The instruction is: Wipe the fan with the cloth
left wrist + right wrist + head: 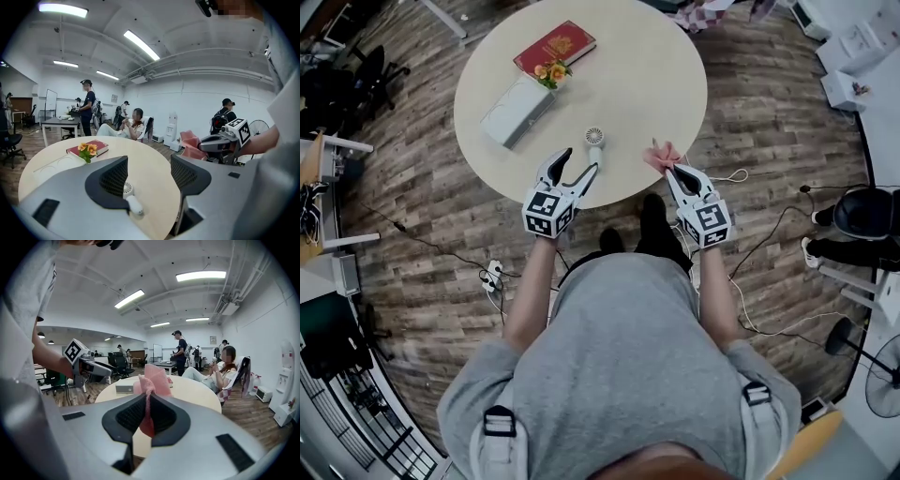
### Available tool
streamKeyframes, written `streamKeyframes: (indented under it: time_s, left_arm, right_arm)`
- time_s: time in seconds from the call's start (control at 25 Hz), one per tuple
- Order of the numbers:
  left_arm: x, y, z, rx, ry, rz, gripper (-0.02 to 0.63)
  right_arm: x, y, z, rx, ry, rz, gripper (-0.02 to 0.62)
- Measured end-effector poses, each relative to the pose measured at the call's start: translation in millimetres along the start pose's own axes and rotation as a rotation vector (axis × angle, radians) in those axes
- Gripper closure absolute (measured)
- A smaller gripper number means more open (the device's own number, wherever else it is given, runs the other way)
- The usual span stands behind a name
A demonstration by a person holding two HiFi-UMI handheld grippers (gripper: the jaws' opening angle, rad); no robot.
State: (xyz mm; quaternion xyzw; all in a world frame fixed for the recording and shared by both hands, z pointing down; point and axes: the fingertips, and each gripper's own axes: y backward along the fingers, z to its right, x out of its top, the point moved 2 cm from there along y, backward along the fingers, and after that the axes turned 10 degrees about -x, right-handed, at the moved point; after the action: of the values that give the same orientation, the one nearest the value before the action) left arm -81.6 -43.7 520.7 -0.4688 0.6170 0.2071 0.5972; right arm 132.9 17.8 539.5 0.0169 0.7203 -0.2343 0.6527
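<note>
A small white hand-held fan (594, 142) lies on the round beige table (656, 84) near its front edge, handle toward me. In the left gripper view the fan (129, 196) sits low between the jaws, close to the left one, untouched. My left gripper (579, 165) stands open just short of it. My right gripper (672, 169) is shut on a pink cloth (661, 156), which sticks up bunched past the pads (152, 378). The right gripper hovers at the table's front edge, right of the fan.
At the back left of the table lie a red book (555, 47), a white box (517, 110) and a small bunch of orange flowers (551, 73). Cables (741, 244) trail on the wooden floor. People and desks fill the room beyond (86, 112).
</note>
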Motion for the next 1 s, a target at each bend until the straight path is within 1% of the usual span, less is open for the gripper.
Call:
streamKeyframes:
  time_s: [0.08,0.24,0.6,0.68,0.84,1.0]
  left_arm:
    - [4,-12,-11,0.015,0.012,-0.009,0.321]
    - [7,-30,-17,0.042,0.033,-0.023,0.321]
    - [-16,-63,-44,0.143,0.13,-0.073,0.311]
    - [-21,-69,-53,0.181,0.145,-0.076,0.307]
    - [-30,-82,-68,0.283,0.168,-0.088,0.302]
    - [-45,-94,-73,0.363,0.194,-0.126,0.295]
  right_arm:
    - [4,-18,9,0.028,0.004,-0.01,0.566]
    - [13,-42,25,0.085,0.014,-0.019,0.566]
    - [20,-99,52,0.214,0.048,-0.049,0.566]
    - [17,-109,57,0.246,0.049,-0.059,0.566]
    - [9,-132,68,0.323,0.071,-0.083,0.566]
    - [9,-155,82,0.402,0.098,-0.09,0.566]
